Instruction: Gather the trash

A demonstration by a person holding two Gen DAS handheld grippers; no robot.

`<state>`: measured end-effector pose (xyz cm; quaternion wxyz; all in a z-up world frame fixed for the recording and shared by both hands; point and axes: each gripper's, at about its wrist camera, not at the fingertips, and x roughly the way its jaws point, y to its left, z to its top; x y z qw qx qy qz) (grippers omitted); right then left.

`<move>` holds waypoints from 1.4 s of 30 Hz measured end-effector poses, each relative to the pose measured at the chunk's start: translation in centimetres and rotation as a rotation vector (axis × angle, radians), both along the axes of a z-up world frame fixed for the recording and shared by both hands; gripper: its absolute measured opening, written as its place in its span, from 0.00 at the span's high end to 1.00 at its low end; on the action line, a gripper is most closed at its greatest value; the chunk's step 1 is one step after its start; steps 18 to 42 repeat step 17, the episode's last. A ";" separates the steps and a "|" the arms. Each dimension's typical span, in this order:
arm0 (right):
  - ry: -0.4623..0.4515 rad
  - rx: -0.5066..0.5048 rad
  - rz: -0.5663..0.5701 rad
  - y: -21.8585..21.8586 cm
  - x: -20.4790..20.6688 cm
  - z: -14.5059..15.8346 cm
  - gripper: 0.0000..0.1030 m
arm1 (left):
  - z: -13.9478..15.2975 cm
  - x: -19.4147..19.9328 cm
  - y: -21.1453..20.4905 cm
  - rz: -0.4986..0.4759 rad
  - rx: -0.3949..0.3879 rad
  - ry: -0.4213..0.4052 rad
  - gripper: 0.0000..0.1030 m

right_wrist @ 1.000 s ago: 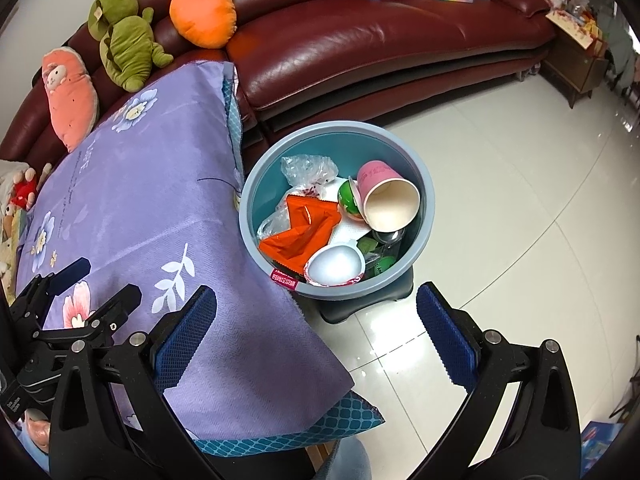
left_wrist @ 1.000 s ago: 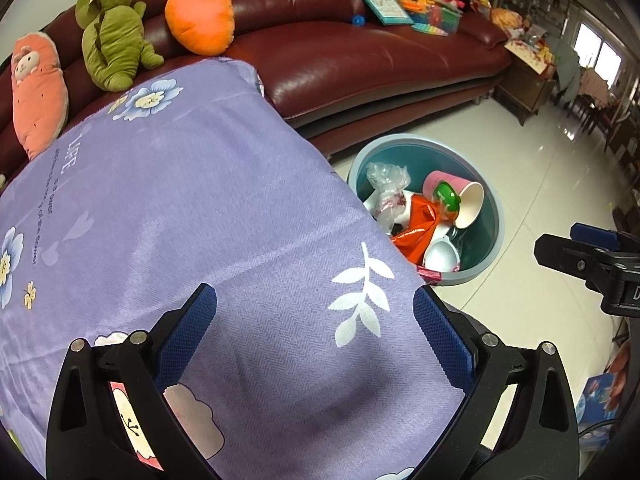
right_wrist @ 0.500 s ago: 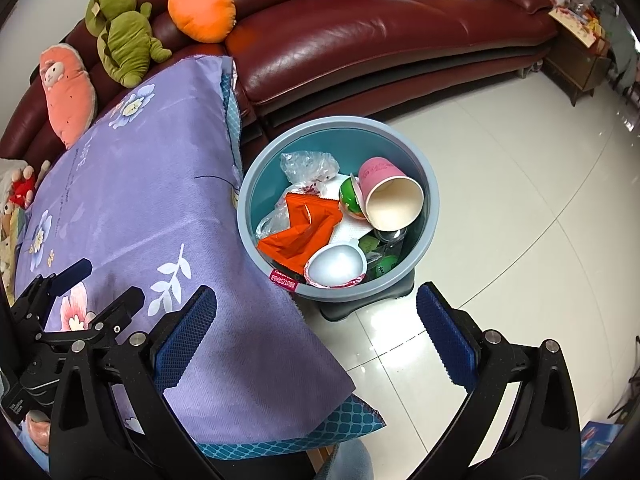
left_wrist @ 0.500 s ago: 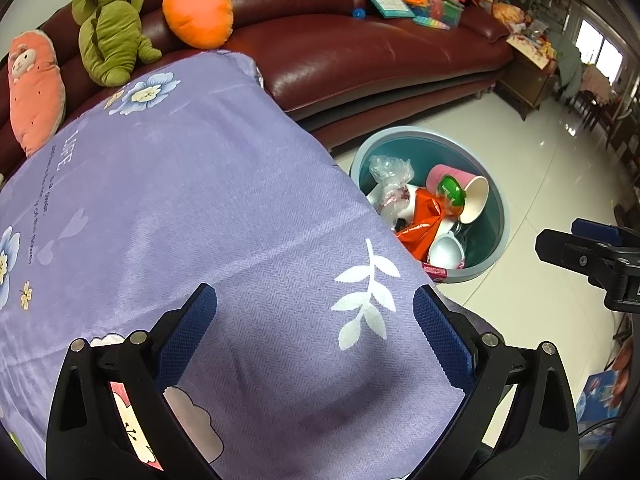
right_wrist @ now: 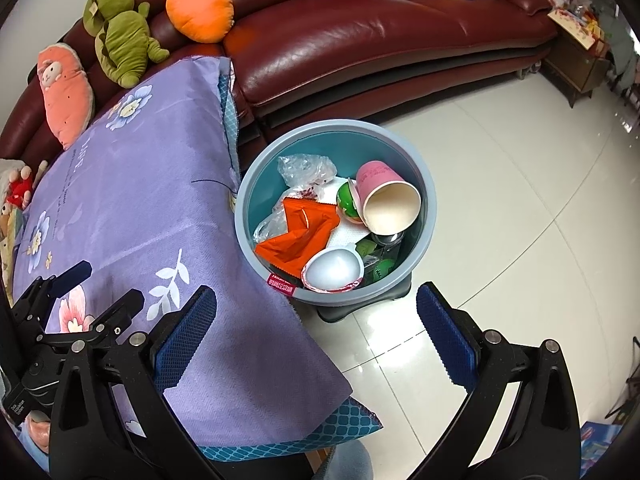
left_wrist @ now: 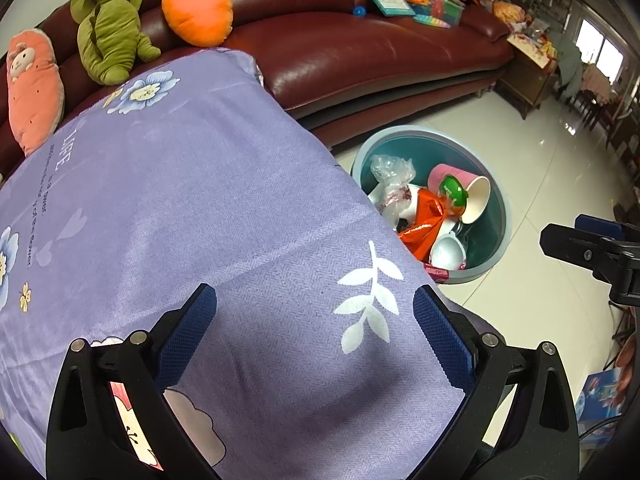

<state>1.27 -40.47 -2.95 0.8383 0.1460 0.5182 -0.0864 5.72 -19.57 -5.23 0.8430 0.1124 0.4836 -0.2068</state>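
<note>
A blue-grey bin (right_wrist: 412, 156) (left_wrist: 502, 216) stands on the floor beside the table. Inside lie a pink paper cup (right_wrist: 384, 196) (left_wrist: 466, 190), an orange wrapper (right_wrist: 300, 236) (left_wrist: 426, 228), a crumpled clear bag (right_wrist: 306, 166) (left_wrist: 390, 170), a white plastic cup (right_wrist: 334, 270) (left_wrist: 446, 254) and a green lid (right_wrist: 346, 200) (left_wrist: 452, 194). My left gripper (left_wrist: 314, 334) hovers open above the purple cloth, nothing between its fingers. My right gripper (right_wrist: 316, 334) is open and empty, above the table's corner and the floor, nearer than the bin.
The purple flowered tablecloth (left_wrist: 168, 200) (right_wrist: 132, 208) covers the table. A dark red leather sofa (left_wrist: 360, 48) (right_wrist: 380, 36) behind holds plush toys (left_wrist: 108, 28) and books. Shiny white tiles (right_wrist: 520, 220) spread to the right. The other gripper's black frame (left_wrist: 592, 248) shows at right.
Both views have drifted slightly; the bin sits a little lower and farther right in the left wrist view. Both grippers stay open and empty.
</note>
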 end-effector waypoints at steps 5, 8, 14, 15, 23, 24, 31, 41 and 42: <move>-0.003 -0.006 0.002 0.0 0.0 0.2 0.07 | 0.0 0.0 0.0 -0.001 -0.001 -0.003 0.04; -0.005 -0.011 0.001 0.0 0.0 0.5 0.07 | 0.2 -0.1 0.0 -0.001 -0.003 -0.009 0.04; -0.012 -0.020 -0.001 0.2 -0.4 1.0 0.07 | 0.1 0.2 0.5 -0.017 -0.071 0.063 0.04; -0.014 -0.020 -0.001 0.2 -0.4 1.1 0.07 | 0.0 0.2 0.6 -0.009 -0.071 0.067 0.04; -0.017 -0.024 0.001 0.4 -0.6 1.3 0.07 | 0.0 0.1 0.9 -0.002 -0.069 0.059 0.04; -0.017 -0.024 0.001 0.4 -0.6 1.3 0.07 | 0.0 0.1 0.9 -0.002 -0.069 0.059 0.04; -0.017 -0.024 0.001 0.4 -0.6 1.3 0.07 | 0.0 0.1 0.9 -0.002 -0.069 0.059 0.04; -0.017 -0.024 0.001 0.4 -0.6 1.3 0.07 | 0.0 0.1 0.9 -0.002 -0.069 0.059 0.04; -0.017 -0.024 0.001 0.4 -0.6 1.3 0.07 | 0.0 0.1 0.9 -0.002 -0.069 0.059 0.04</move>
